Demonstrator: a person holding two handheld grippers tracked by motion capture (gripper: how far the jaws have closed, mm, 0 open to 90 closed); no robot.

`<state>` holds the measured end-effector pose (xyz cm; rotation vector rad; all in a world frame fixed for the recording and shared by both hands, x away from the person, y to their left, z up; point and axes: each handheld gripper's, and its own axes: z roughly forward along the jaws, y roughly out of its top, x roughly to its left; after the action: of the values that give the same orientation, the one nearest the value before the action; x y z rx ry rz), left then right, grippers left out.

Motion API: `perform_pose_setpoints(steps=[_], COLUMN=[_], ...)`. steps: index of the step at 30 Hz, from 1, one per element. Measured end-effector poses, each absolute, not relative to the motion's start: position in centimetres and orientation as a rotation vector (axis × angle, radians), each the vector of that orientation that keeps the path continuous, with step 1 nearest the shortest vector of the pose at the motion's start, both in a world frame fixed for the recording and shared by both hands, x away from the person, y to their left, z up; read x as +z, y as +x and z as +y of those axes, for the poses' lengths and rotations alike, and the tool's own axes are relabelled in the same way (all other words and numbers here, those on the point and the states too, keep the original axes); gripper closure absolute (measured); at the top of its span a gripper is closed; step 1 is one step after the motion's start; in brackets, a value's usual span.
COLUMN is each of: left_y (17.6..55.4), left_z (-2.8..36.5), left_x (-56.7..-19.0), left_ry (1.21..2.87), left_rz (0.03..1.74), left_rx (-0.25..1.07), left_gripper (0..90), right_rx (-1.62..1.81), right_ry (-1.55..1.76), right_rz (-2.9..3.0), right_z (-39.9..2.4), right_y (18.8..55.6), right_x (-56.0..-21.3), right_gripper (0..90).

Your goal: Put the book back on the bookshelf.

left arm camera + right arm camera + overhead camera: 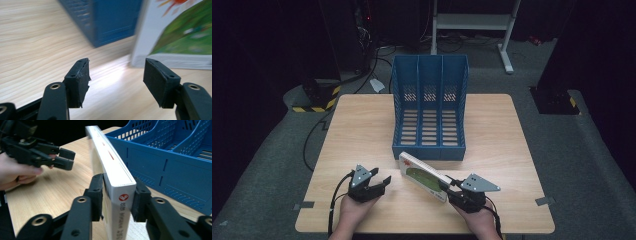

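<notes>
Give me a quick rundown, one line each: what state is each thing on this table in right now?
Book: standing on edge, spine up, clamped near one end.
Right tongs: shut on the book.
Left tongs: open, nothing between the jaws, beside the book.
Blue file rack: upright on the table, all three slots empty.

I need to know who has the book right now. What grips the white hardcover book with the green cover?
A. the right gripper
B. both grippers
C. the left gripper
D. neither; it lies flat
A: the right gripper clamps the white hardcover book by its spine.
</notes>
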<state>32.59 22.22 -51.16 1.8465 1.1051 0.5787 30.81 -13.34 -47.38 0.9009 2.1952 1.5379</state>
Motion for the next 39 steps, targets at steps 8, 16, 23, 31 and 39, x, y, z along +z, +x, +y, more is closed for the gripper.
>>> perform_pose_setpoints(steps=[8,16,23,31,39], left_y=[34.1,34.3,34.3,34.3,34.3], left_z=[24.7,24.9,24.9,24.8,24.8], left_x=[-52.6,-52.7,-52.7,-52.8,-52.8], left_ry=[1.899,1.911,1.92,1.925,1.932], left_rz=[1.305,1.344,1.347,1.344,1.342], left_rx=[0.689,0.648,0.628,0.634,0.623], left_gripper=[37.9,35.7,35.2,35.0,35.5], right_rx=[1.526,1.495,1.471,1.362,1.336], right_ry=[0.834,0.83,0.859,0.908,0.917], right_rz=[2.199,2.192,2.209,2.281,2.382], right_z=[-12.6,-12.0,-11.3,-10.0,-9.4], right_y=[30.0,29.9,30.0,30.9,32.3], right_x=[-47.2,-47.0,-46.3,-45.2,-44.5], right_gripper=[73.8,67.8,59.3,55.9,59.1])
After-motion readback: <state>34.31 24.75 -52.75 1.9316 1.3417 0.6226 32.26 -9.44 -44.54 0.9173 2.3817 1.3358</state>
